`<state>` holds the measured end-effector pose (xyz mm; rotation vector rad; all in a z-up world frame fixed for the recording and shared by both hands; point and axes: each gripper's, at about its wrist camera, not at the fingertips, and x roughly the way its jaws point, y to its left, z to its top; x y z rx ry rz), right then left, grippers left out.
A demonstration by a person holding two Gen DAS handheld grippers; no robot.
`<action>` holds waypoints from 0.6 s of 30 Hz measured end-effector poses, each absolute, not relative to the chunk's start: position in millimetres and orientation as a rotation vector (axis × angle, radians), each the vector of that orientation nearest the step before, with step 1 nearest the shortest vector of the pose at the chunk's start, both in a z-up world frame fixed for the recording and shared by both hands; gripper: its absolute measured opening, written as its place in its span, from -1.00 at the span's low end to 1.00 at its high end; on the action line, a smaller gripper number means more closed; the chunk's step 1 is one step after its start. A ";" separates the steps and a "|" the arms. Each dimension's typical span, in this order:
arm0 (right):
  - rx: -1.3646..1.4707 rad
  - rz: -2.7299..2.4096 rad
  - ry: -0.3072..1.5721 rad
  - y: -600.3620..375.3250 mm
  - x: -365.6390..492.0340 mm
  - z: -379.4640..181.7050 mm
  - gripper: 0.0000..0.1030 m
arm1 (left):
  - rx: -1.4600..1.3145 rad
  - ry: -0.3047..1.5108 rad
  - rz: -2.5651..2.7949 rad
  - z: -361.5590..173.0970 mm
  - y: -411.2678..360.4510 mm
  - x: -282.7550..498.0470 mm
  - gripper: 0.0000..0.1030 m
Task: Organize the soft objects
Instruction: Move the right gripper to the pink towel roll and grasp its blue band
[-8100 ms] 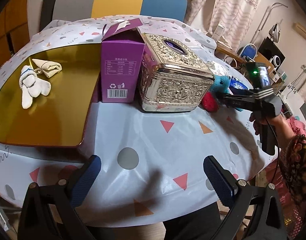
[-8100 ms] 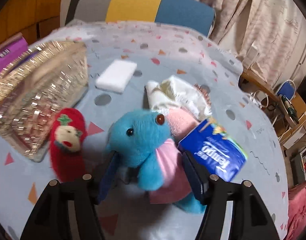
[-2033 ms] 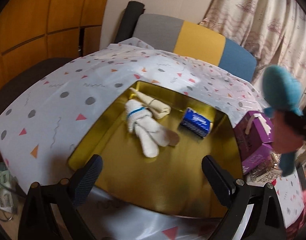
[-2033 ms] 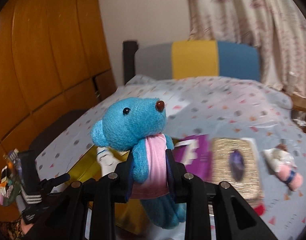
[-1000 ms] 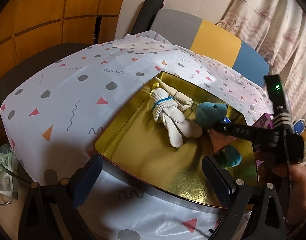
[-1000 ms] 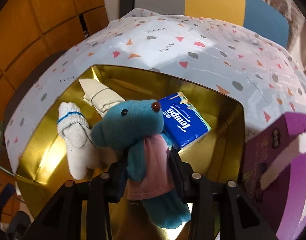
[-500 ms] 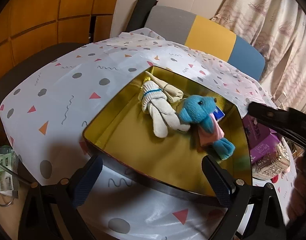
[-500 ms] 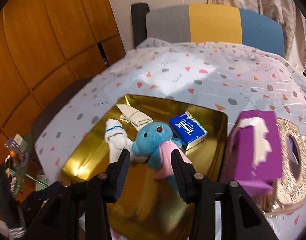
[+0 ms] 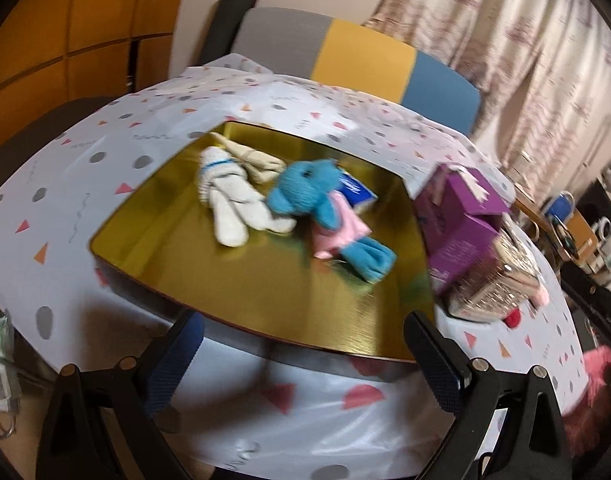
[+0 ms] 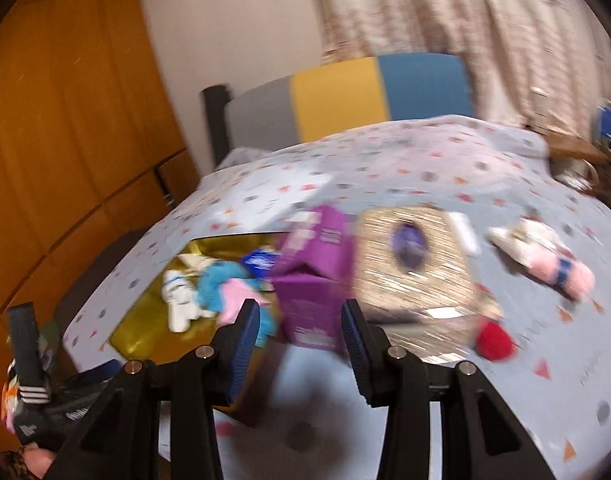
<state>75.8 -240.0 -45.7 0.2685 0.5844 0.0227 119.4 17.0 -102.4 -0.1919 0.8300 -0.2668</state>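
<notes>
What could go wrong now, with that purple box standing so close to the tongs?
The right tongs are open and empty, right in front of the purple box; a careless sweep could tip it. The red toy is tucked against the shiny tissue box, so grabbing it may be awkward.

Setting: lived-in home room, not a lab or shop.
Walls: orange wood panelling [image 10: 65,128] at 9 o'clock; patterned curtains [image 9: 517,44] at 1 o'clock.
Seating: grey, yellow and blue chair back [image 9: 353,56] at 12 o'clock behind the bench.
Bench: dotted plastic tablecloth [image 9: 105,152].
Clutter: ornate tissue box [image 10: 409,264], purple carton [image 9: 457,216], small household items at 3 o'clock.
</notes>
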 end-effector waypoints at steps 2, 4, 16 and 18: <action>0.323 -0.041 0.564 -268.8 57.4 -53.8 -0.17 | -0.178 0.835 -0.296 -102.6 6.9 115.5 0.96; 0.375 -0.101 0.558 -297.1 44.4 -62.3 -0.17 | -0.160 0.841 -0.323 -103.1 -4.4 111.6 0.96; 0.502 -0.354 0.759 -440.0 19.9 -134.5 -0.17 | -0.036 0.886 -0.529 -106.5 -89.0 85.4 0.97; 0.498 -0.363 0.774 -449.0 20.5 -138.3 -0.17 | -0.023 0.892 -0.542 -107.8 -99.6 83.5 0.97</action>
